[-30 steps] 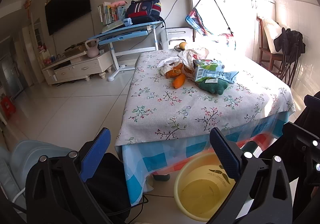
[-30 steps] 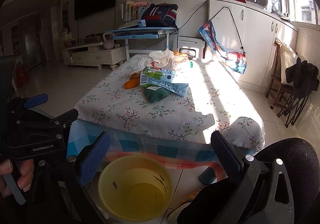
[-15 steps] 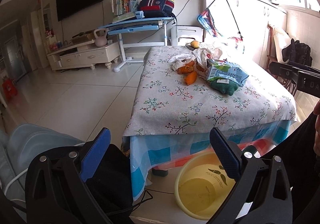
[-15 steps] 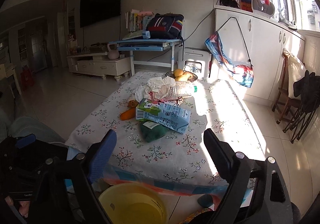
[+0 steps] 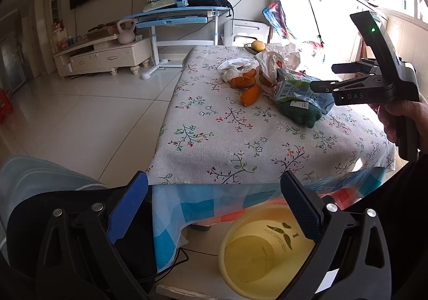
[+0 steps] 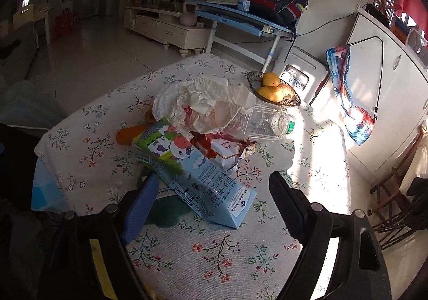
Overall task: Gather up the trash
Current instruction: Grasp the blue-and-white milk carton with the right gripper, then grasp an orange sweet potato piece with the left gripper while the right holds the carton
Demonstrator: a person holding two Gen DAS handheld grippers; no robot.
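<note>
Yellow plastic bin (image 5: 256, 254) near, on the floor under the worktop (image 5: 214, 139) edge, seen from the left wrist. Left gripper (image 5: 214, 209) spread wide, empty, hanging over the bin. Right gripper (image 5: 321, 86) out at the right, reaching at the rubbish heap.

Over to the right wrist: right gripper (image 6: 211, 198) gaping, nothing pinched, milk carton (image 6: 192, 174) lying tilted on a green soft lump (image 6: 168, 211), its near end just between the fingers. Probably light and stiff-walled if empty, likely crushable; best pinched across the flat sides. Crumpled tissue (image 6: 208, 96) and clear bottle (image 6: 264, 120) farther back.
</note>
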